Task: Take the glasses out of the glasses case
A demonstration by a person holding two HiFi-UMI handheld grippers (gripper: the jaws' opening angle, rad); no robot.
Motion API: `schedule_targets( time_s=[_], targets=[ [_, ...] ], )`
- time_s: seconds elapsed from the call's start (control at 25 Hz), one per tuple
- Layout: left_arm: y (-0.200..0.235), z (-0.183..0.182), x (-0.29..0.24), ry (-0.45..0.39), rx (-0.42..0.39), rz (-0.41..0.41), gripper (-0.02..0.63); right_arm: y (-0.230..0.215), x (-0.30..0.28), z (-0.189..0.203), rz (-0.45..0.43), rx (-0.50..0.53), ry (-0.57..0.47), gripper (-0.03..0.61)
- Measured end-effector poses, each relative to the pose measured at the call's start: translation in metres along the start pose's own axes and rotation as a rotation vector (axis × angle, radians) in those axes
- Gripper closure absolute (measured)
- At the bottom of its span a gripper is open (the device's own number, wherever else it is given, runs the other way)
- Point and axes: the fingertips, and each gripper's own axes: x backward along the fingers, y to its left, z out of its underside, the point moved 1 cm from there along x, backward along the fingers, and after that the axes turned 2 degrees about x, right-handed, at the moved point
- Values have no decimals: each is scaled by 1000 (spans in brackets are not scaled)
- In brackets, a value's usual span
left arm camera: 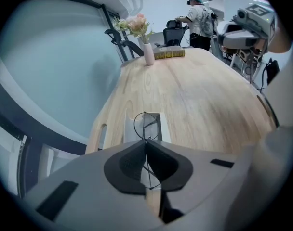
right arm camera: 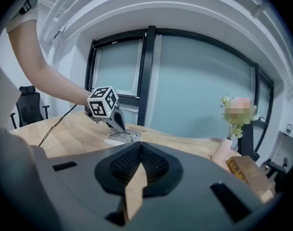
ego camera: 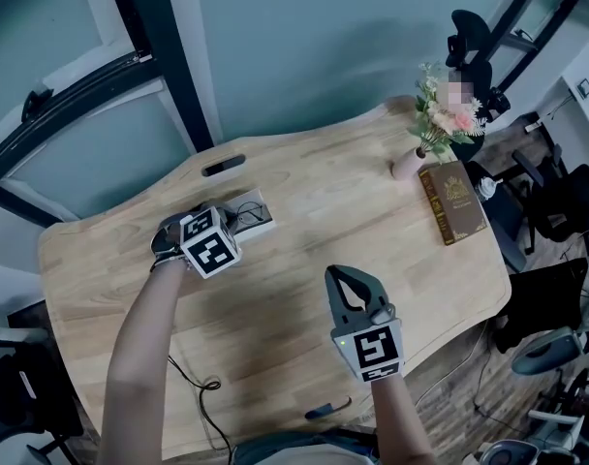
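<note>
Well, the wooden tabletop (ego camera: 353, 211) fills most of the scene. At its far right a brown book (ego camera: 452, 201) lies beside a pink vase (ego camera: 407, 166) with flowers, well apart from the work. At the far left lies the pale glasses case (ego camera: 263, 223), open and flat.

The left hand-held gripper (ego camera: 232, 220) points steeply down at this case. Its jaws are together and clamped on the thin wire frame of the glasses (left arm camera: 145, 125), near the bridge. One round lens stands just beyond the tips, over the case. Whether the frame touches the case, I cannot tell.

The right hand-held gripper (ego camera: 337, 275) hovers over the near middle of the tabletop, its jaws pressed together on nothing.

I judge that the grasp is made and the step in hand is the lifting out. The next move calls for a slow, straight rise, so the temples do not catch on the case rim, then a carry to a bare part of the tabletop. If the light case rises too, the right hand-held gripper could hold it down.
</note>
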Motion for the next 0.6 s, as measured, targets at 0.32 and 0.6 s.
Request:
schedule_targets(
  time_s=[0.32, 0.6],
  targets=[
    [10, -12, 55, -32, 9, -83, 592, -1, 29, -29, 27, 38, -58, 568],
    [9, -21, 108, -81, 31, -165, 592, 2, 59, -59, 52, 50, -140, 568]
  ],
)
